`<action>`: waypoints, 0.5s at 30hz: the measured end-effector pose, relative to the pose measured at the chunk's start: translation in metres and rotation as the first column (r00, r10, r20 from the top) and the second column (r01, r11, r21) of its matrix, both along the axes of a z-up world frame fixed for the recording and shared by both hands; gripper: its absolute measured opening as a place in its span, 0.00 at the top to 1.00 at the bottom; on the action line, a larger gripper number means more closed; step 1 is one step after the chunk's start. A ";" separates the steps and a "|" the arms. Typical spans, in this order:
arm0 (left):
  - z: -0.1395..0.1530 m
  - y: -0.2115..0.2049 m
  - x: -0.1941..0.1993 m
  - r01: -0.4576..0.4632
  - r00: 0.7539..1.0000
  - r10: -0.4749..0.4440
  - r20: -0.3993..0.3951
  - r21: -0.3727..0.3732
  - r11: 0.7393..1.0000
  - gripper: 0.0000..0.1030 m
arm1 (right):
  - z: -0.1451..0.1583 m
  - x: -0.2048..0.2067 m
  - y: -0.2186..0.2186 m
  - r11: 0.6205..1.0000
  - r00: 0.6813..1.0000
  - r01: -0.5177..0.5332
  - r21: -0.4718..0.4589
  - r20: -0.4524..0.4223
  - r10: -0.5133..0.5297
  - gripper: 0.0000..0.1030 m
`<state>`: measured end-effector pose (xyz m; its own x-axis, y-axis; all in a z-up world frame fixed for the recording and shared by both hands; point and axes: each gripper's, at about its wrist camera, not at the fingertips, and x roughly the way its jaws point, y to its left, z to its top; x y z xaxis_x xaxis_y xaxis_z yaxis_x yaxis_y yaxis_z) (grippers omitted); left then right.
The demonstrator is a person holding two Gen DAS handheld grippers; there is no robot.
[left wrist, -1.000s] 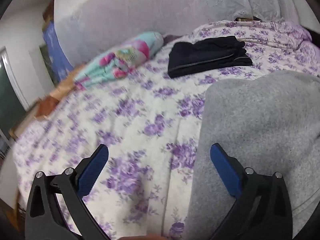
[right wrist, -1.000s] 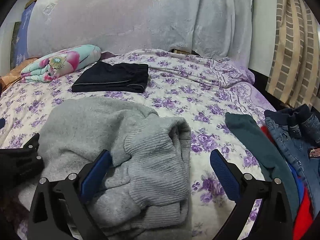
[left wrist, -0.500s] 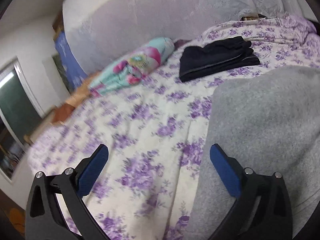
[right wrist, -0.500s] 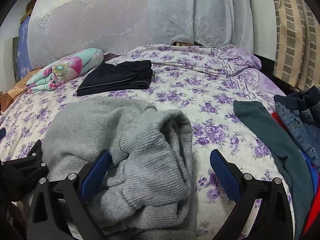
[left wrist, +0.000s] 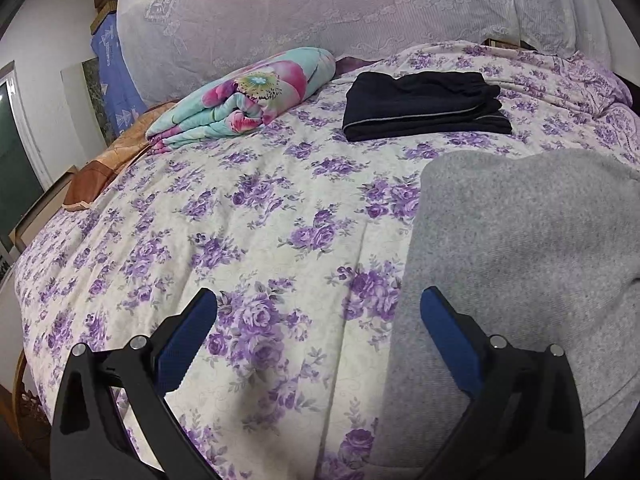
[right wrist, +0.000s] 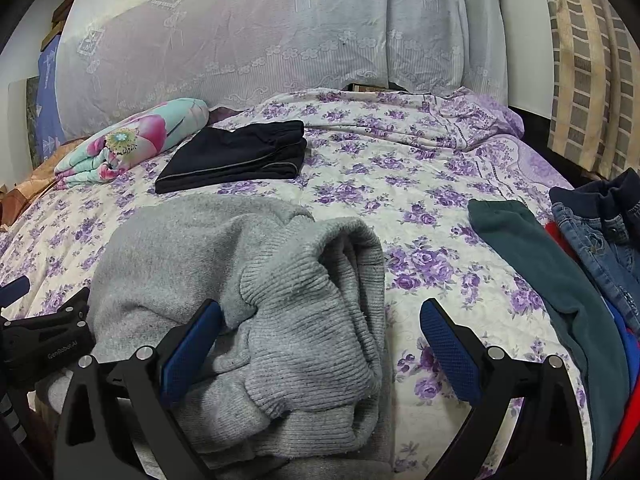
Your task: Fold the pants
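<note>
Grey knit pants (right wrist: pixel 256 300) lie bunched on the floral bedspread (right wrist: pixel 420 200), the ribbed waistband folded over near me. My right gripper (right wrist: pixel 318 328) is open just above the waistband, holding nothing. My left gripper (left wrist: pixel 318 316) is open over the pants' left edge (left wrist: pixel 520 260) and the bedspread (left wrist: pixel 240 220), holding nothing. Its black body shows at the left of the right wrist view (right wrist: pixel 44 340). Dark folded pants (right wrist: pixel 236 156) lie farther back, also in the left wrist view (left wrist: pixel 424 108).
A rolled floral blanket (left wrist: pixel 244 96) lies at the back left, against a large pale covered headboard (right wrist: pixel 260 40). A pile with teal pants (right wrist: pixel 552 292) and jeans (right wrist: pixel 600 232) lies at the right. The bed's left edge (left wrist: pixel 24 300) drops off.
Both grippers lifted and tilted up a little, so more of the headboard shows. The left view swung right then steadied. The grey pants have not moved.
</note>
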<state>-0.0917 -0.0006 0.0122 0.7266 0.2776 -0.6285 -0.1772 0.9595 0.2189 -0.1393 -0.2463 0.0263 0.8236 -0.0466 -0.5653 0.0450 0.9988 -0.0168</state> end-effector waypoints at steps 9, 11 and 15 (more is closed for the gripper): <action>0.014 0.000 -0.017 0.086 0.994 -0.082 0.069 -0.047 0.995 0.04 | 0.007 -0.009 0.002 1.000 0.999 -0.021 -0.013 0.024 0.021 0.03; 0.016 -0.005 -0.022 0.130 0.988 -0.127 0.085 -0.036 0.991 0.04 | 0.008 -0.014 0.004 0.999 0.999 -0.039 -0.027 0.023 0.040 0.03; 0.011 -0.017 -0.021 0.188 0.980 -0.187 0.065 -0.006 0.982 0.04 | -0.002 -0.014 0.005 0.998 0.998 -0.057 -0.041 -0.024 0.056 0.03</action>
